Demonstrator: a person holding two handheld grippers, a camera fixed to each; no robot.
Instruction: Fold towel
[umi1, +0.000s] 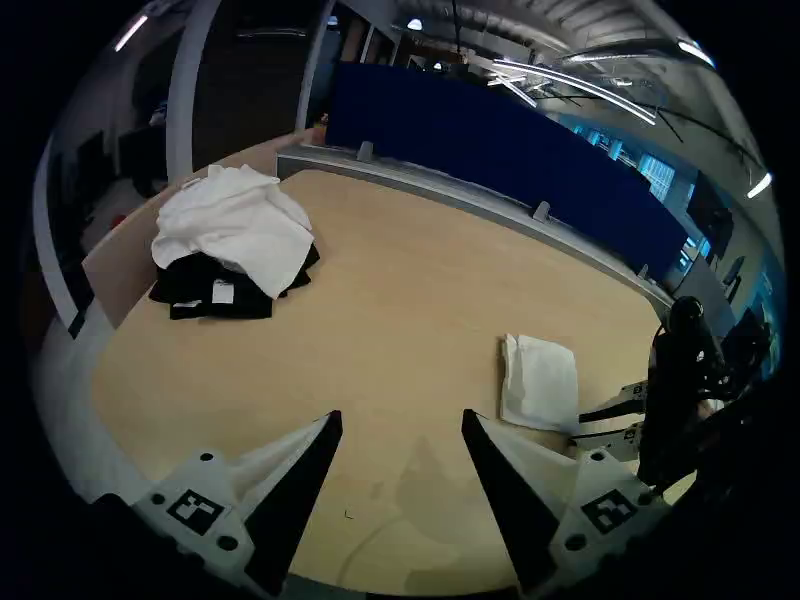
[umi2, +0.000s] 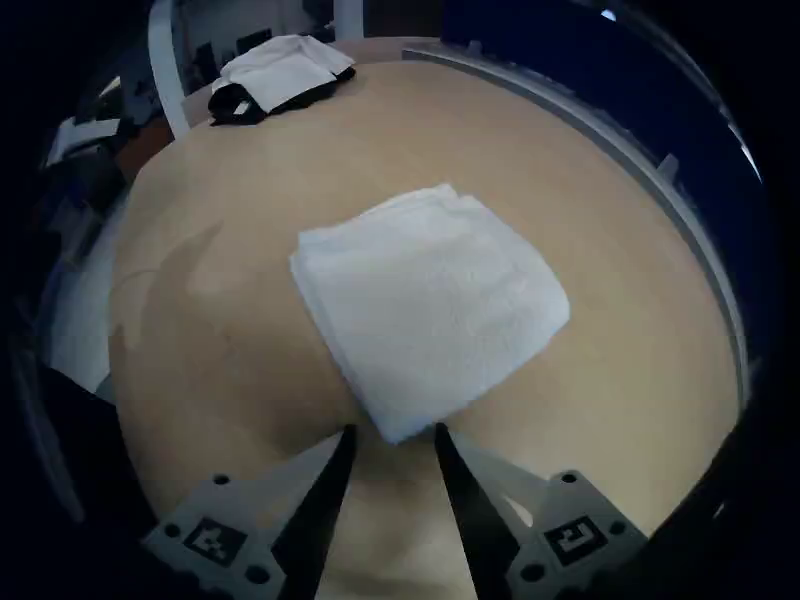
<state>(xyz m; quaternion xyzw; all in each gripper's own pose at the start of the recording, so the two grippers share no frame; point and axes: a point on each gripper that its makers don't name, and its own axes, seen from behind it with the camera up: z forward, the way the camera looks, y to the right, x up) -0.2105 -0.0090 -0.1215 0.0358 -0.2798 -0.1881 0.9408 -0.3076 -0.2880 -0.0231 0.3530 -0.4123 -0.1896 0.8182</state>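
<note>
The towel (umi2: 430, 305) lies on the desk (umi2: 620, 400), and its near corner reaches just between the fingertips of the right gripper (umi2: 392, 432). In the left gripper view, the towel sits ahead and to the right of the left gripper (umi1: 400, 430), with the right gripper at its right side. A pile of cloths (umi1: 235, 240) lies well apart at the desk's far left, and a partition (umi1: 500, 150) runs along the far edge behind both.
</note>
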